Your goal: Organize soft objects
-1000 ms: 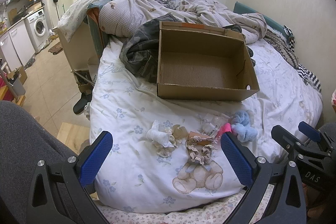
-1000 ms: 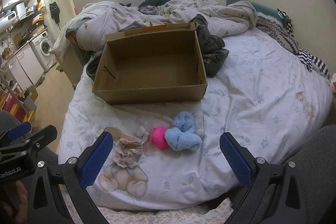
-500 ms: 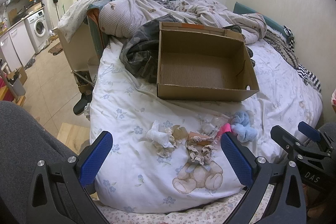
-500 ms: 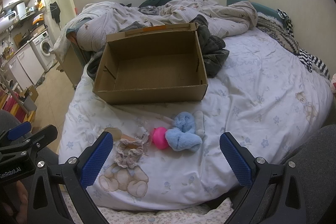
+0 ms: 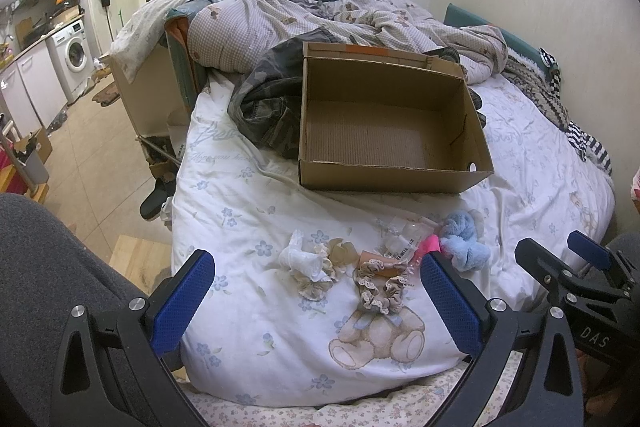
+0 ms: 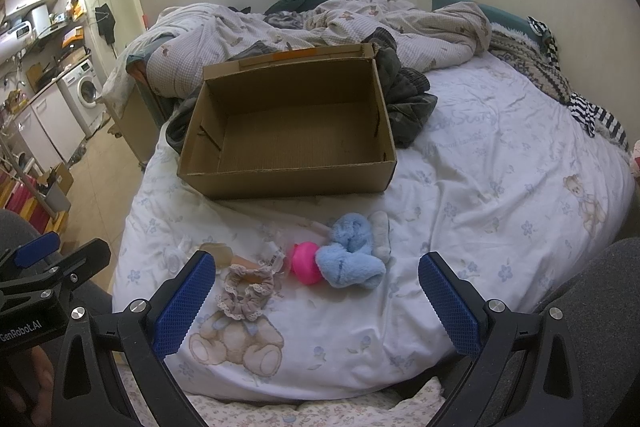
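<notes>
An empty cardboard box (image 5: 388,131) (image 6: 288,135) sits open on the bed. In front of it lie soft items: a white lace scrunchie (image 5: 302,263), a beige frilled scrunchie (image 5: 380,287) (image 6: 246,291), a pink ball (image 6: 305,263) (image 5: 429,245), a blue fluffy piece (image 6: 352,259) (image 5: 464,239) and a clear packet (image 5: 404,241). My left gripper (image 5: 316,299) is open and empty, held just short of the scrunchies. My right gripper (image 6: 316,299) is open and empty, held just short of the blue piece.
Dark clothing (image 5: 268,107) lies beside the box. A crumpled duvet (image 5: 320,15) fills the back of the bed and striped cloth (image 6: 592,115) lies by the right wall. The bed's left edge drops to the floor (image 5: 92,163). A washing machine (image 5: 74,55) stands far left.
</notes>
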